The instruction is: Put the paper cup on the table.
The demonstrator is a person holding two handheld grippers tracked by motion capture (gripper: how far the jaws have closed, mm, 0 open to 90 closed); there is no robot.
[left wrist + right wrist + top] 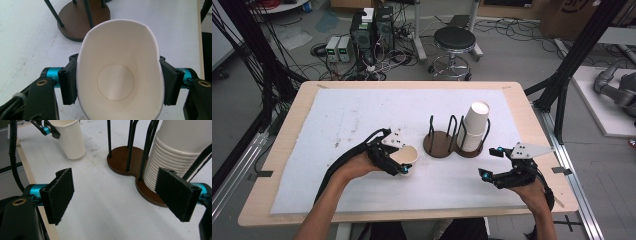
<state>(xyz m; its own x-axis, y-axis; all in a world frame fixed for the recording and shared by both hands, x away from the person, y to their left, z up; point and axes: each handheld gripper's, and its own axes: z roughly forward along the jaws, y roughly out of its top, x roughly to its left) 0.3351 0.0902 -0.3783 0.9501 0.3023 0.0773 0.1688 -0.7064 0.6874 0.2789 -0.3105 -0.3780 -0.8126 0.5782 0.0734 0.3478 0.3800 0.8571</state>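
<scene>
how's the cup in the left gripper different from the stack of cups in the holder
The single cup is squeezed oval between the left gripper pads, mouth up; the cup stack sits mouth down, round, in the brown holder, untouched. One cup against many nested. Both are plain white paper.

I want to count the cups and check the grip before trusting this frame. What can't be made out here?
- Stack of cups: top cut off by the right gripper view's edge; rings too small to count in the high view.
- Held cup: its base and the table beneath are hidden by its own wall in the left gripper view.
- Left gripper: pad contact too small in the high view.
</scene>
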